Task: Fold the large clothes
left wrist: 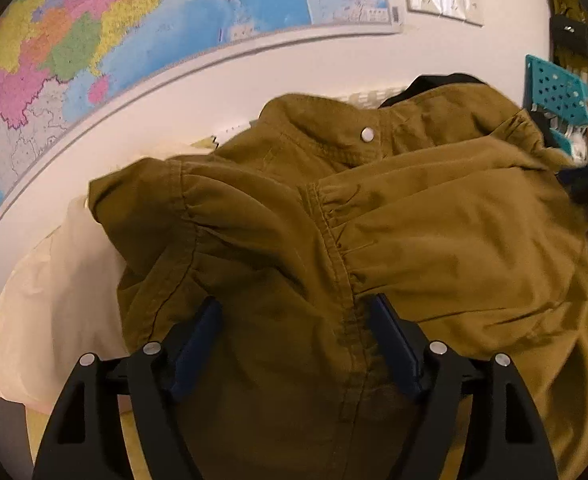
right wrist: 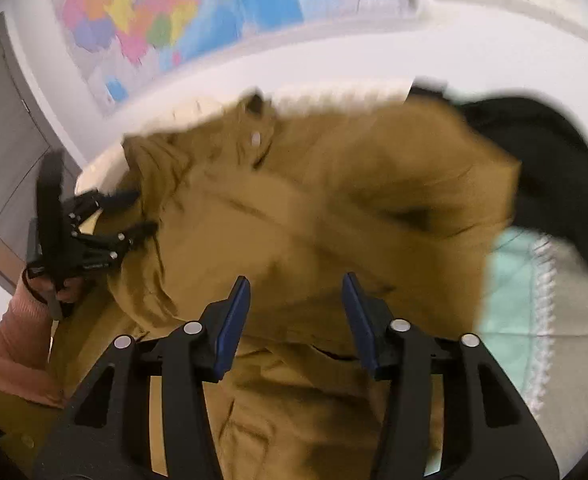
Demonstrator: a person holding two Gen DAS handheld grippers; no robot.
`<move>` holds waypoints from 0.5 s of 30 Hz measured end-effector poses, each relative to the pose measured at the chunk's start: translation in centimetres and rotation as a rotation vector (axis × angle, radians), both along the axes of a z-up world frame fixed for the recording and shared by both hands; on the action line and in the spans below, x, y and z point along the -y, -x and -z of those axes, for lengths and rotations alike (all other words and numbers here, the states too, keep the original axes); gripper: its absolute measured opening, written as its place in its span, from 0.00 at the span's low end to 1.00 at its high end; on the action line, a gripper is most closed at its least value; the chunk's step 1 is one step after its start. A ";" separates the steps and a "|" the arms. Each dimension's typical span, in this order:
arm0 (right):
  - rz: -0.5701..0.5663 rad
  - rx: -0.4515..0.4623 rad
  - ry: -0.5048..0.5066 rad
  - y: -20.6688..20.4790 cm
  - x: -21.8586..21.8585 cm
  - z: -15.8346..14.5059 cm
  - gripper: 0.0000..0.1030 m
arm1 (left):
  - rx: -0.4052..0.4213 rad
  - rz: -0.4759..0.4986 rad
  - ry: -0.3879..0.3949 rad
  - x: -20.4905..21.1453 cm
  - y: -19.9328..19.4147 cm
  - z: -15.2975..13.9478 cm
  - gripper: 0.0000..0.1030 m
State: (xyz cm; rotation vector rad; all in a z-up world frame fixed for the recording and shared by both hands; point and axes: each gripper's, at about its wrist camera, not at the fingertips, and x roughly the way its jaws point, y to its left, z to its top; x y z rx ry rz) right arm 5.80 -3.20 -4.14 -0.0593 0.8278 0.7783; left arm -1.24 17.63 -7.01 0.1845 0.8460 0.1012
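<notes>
Right in the middle of both views lies a mustard-brown jacket [left wrist: 373, 220], crumpled in a heap over a cream sheet [left wrist: 54, 300] that shows at the left of the left wrist frame. Its collar, with a silver snap button [left wrist: 367, 134], sits at upper centre there, and a gathered seam runs down toward the bottom of the frame. The left gripper [left wrist: 295, 312] stands at the lower centre with its blue-padded jaws spread apart, cloth bulging up between them but not pinched. The right gripper [right wrist: 295, 292] is at the lower centre of its own blurred frame, jaws likewise apart above the fabric and holding nothing. At the left edge of that frame the left gripper appears again, touching the jacket's edge, with a pink sleeve [right wrist: 10, 344] below it. A black garment [right wrist: 553, 168] lies at the upper right beyond the jacket, and a pale green cloth [right wrist: 509, 288] with white trim at the right. A coloured map [left wrist: 114, 32] hangs on the wall across the top.
</notes>
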 end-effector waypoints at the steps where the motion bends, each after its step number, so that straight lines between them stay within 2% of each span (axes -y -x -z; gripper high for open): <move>1: 0.010 0.005 0.035 -0.3 -0.6 0.6 0.41 | -0.007 -0.009 -0.005 0.0 -0.2 0.2 0.72; 2: 0.023 0.005 0.061 -1.0 -1.2 1.5 0.39 | -0.008 -0.017 -0.005 -0.1 -0.2 0.3 0.72; 5: 0.054 -0.025 0.015 -2.0 -0.8 1.9 0.38 | 0.003 -0.033 -0.024 0.0 0.2 0.0 0.72; 8: 0.070 0.014 0.020 -0.7 -0.4 0.8 0.49 | 0.022 -0.037 -0.015 0.0 1.3 -0.8 0.72; 11: 0.014 0.048 -0.018 1.7 0.1 -0.1 0.51 | 0.070 0.000 -0.013 0.3 3.5 -2.0 0.72; 13: -0.034 0.059 -0.017 3.0 -0.6 -0.2 0.50 | 0.074 0.038 0.008 0.6 4.4 -2.2 0.73; 15: -0.059 0.071 0.033 3.6 -2.0 0.7 0.50 | 0.061 0.047 0.001 0.9 4.8 -1.4 0.74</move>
